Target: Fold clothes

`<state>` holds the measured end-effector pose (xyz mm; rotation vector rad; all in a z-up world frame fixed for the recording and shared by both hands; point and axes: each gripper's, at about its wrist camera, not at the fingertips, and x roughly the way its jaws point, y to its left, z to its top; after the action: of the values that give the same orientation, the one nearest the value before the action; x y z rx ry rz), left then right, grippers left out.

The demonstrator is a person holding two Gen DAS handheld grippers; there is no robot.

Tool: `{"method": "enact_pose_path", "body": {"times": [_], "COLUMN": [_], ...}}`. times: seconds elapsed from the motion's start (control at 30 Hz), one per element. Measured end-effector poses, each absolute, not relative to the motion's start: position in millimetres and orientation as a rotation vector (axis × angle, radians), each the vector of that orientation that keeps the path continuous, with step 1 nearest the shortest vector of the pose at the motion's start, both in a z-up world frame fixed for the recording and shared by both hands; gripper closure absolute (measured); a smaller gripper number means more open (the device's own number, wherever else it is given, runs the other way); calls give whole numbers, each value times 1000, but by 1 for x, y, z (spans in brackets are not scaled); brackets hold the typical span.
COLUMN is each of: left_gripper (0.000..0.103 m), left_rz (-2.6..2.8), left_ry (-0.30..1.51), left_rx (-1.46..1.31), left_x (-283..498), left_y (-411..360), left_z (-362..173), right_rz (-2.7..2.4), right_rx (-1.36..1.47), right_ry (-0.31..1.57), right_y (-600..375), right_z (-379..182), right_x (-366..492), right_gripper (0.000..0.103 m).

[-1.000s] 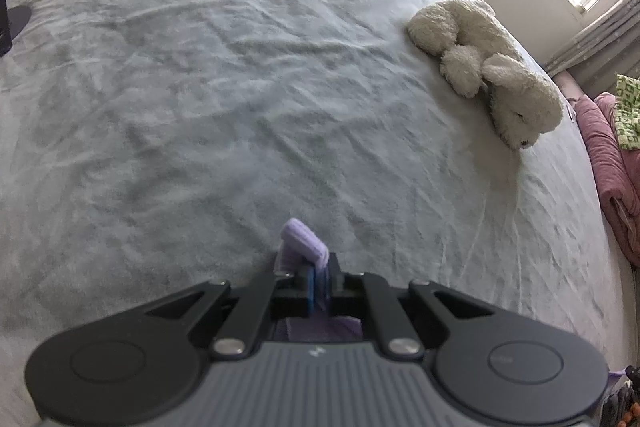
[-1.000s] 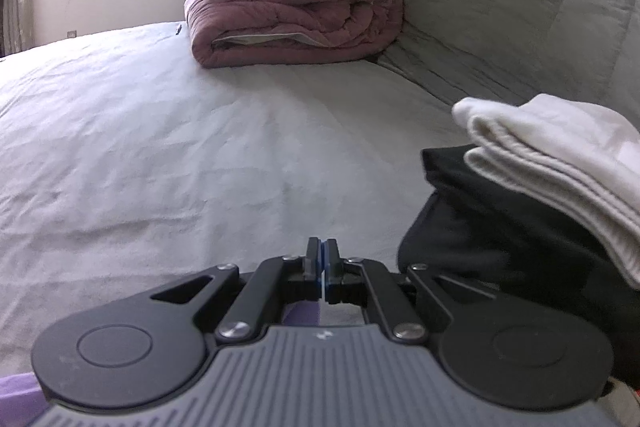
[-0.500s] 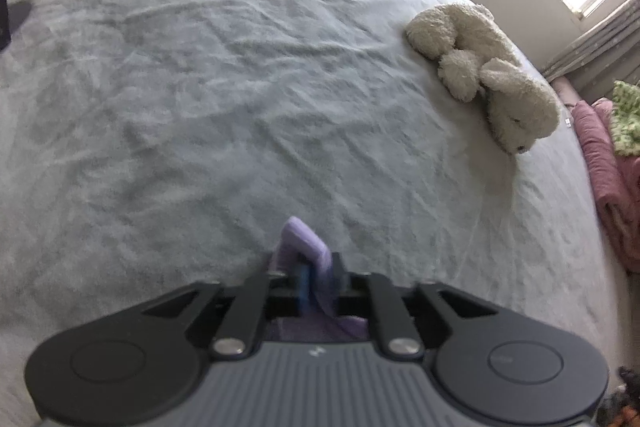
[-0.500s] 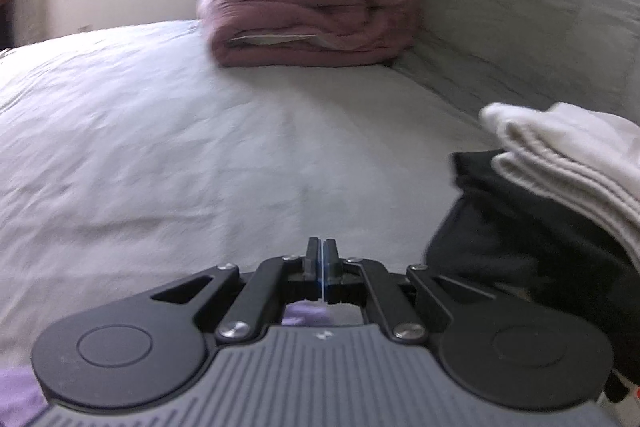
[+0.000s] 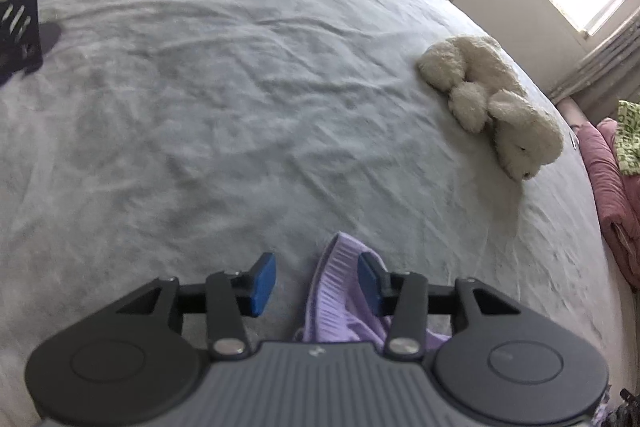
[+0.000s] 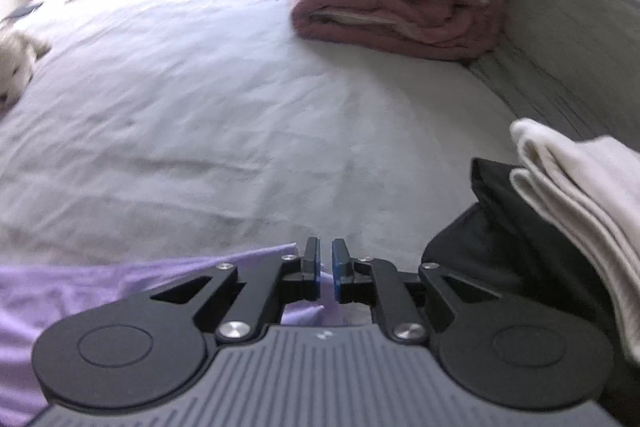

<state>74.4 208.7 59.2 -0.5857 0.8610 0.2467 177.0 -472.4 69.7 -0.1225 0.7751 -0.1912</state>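
The purple garment (image 5: 340, 291) is looking thin, soft and very light, so I am expecting it to bend and slide easily on the bed (image 5: 240, 107). I am judging that the best place to take it is at a corner or along an edge, where the cloth is only one or two layers and the pads can pinch it well.

It is a pale lilac cloth with fine ribs. In the left view one ribbed fold is standing up between the pads of my left gripper (image 5: 316, 281), close to the right pad, and the jaws are wide apart, so nothing is pinched there. In the right view the garment is lying flat on the near left part of the bed, under my right gripper (image 6: 326, 263), whose pads are showing only a narrow gap with no cloth inside.
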Motion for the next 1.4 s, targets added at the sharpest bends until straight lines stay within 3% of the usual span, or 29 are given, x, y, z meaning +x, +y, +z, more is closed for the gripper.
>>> {"method": "enact_pose_path", "body": {"times": [0.03, 0.1, 0.17, 0.47, 0.53, 0.57, 0.6, 0.77, 0.93, 0.97, 1.03, 1.1, 1.2, 1.4], "left_gripper": [58, 58, 58, 58, 59, 61, 64, 80, 81, 81, 80, 72, 60, 63], "left_rz": [234, 213, 197, 206, 203, 202, 198, 197, 190, 188, 183, 157, 114, 119], "left_ry": [860, 868, 877, 906, 907, 907, 907, 916, 901, 897, 889, 886, 881, 905], "left_rx": [-570, -541, -531, -499, -498, -496, -492, -475, -538, -562, -594, -604, -606, -510], "left_x": [74, 73, 73, 73, 73, 73, 73, 71, 65, 63, 60, 60, 61, 68], "left_y": [206, 198, 193, 189, 189, 189, 188, 185, 194, 197, 202, 202, 199, 186], "left_z": [60, 59, 57, 46, 45, 45, 46, 45, 47, 47, 47, 47, 48, 43], "right_rz": [-170, -130, -99, -7, 14, 20, 26, 23, 29, 30, 34, 42, 59, 94], "right_rx": [-127, -147, -182, -394, -374, -372, -370, -328, -328, -327, -344, -345, -347, -352], "right_ry": [791, 813, 823, 862, 880, 871, 862, 781, 766, 763, 783, 804, 820, 834], "right_y": [-473, -473, -470, -460, -463, -463, -462, -465, -466, -466, -467, -469, -469, -467], "right_z": [69, 68, 66, 41, 37, 38, 38, 49, 53, 54, 53, 49, 45, 37], "right_x": [180, 185, 190, 214, 216, 213, 210, 190, 186, 185, 185, 187, 190, 197], "right_gripper": [86, 56, 52, 53, 72, 98, 103, 103, 102, 91, 79, 62, 61, 62]}}
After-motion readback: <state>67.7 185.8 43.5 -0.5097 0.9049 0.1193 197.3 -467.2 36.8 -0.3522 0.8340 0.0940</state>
